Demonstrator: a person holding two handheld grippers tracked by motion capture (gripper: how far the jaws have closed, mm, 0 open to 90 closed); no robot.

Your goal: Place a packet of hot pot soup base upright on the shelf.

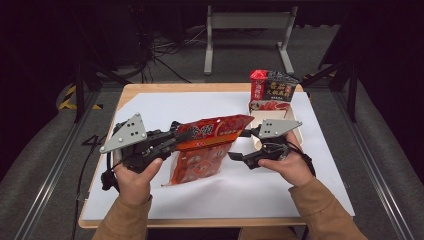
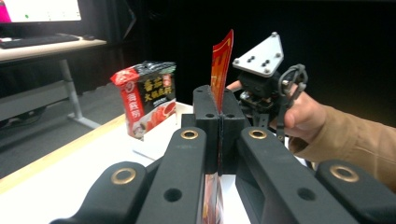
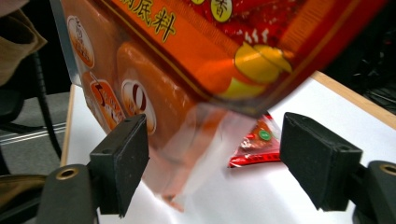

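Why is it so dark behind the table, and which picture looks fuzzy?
High view: light falls on the white table cover while the room behind stays black. Left gripper view: the near black jaws and the orange packet edge look soft, with a glowing screen top left. Right gripper view: the packet is close and blurry, its clear edge shining.

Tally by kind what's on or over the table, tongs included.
Orange pouch: 1
Red-and-black packet: 1
Small red sachet: 1
White box: 1
Tongs: 2, left tongs, right tongs
Total: 6
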